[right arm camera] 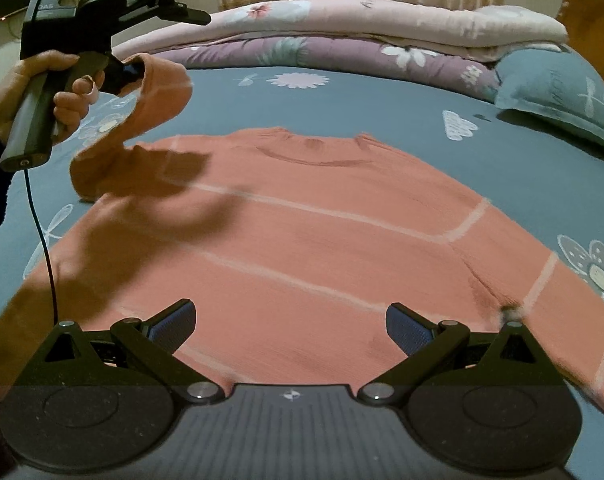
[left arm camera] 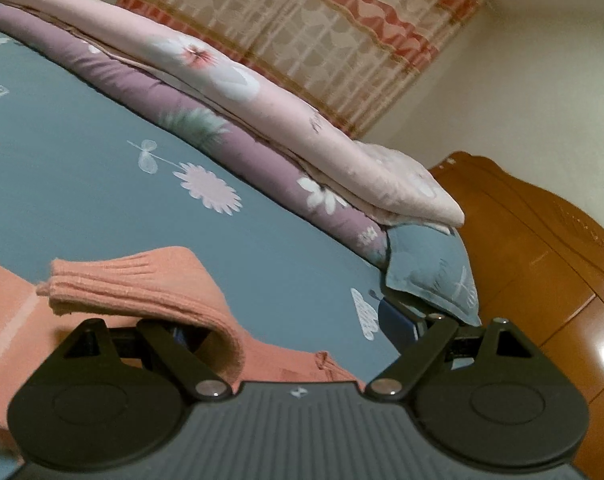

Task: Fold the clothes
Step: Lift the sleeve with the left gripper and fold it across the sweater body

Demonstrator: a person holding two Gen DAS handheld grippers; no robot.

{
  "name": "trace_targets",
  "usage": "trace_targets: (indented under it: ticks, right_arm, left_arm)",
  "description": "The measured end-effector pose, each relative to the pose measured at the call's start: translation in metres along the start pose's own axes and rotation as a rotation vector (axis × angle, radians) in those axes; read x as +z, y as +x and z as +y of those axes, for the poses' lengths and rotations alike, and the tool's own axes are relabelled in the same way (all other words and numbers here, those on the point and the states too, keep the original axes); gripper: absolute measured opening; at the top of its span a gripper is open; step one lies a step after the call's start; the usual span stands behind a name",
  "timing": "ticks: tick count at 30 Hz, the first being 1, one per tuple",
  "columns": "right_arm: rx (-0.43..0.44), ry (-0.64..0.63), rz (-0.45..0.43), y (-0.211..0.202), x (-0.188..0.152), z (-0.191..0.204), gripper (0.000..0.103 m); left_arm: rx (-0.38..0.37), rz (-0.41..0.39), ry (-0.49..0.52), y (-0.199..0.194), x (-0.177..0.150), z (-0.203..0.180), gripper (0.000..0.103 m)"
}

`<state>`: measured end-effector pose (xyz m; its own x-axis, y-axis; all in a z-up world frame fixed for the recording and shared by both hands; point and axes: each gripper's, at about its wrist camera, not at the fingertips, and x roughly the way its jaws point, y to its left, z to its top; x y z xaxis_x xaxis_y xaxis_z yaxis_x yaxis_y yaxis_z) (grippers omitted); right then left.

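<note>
item: coral striped sweater (right arm camera: 313, 232), front up, flat on the blue floral bed (right arm camera: 341, 96). left tool (right arm camera: 132, 70) appears spread, cuff of the left sleeve (right arm camera: 158, 84) draped over one finger. right tool (right arm camera: 290, 326) released, hovering over the hem. advice: carry the sleeve inward across the chest, lay it straight.

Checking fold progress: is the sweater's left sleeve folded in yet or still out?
Not folded yet: the left gripper holds the sleeve cuff lifted above the bed; the sweater body lies spread flat.
</note>
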<state>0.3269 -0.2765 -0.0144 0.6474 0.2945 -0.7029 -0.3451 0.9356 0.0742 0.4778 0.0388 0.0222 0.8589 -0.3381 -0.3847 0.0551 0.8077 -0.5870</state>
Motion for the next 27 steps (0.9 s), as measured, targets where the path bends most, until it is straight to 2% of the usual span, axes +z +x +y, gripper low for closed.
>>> trace_targets:
  ticks: [10,27]
  right_arm:
    - [-0.039,0.036,0.012,-0.002,-0.007,-0.015,0.103]
    - [-0.03,0.044,0.035,0.004,-0.008,-0.022,0.103]
  left_arm:
    - [-0.066,0.049,0.042,0.025,-0.016,-0.031,0.087]
    - [-0.136,0.161,0.136,0.051,-0.048,-0.073,0.087]
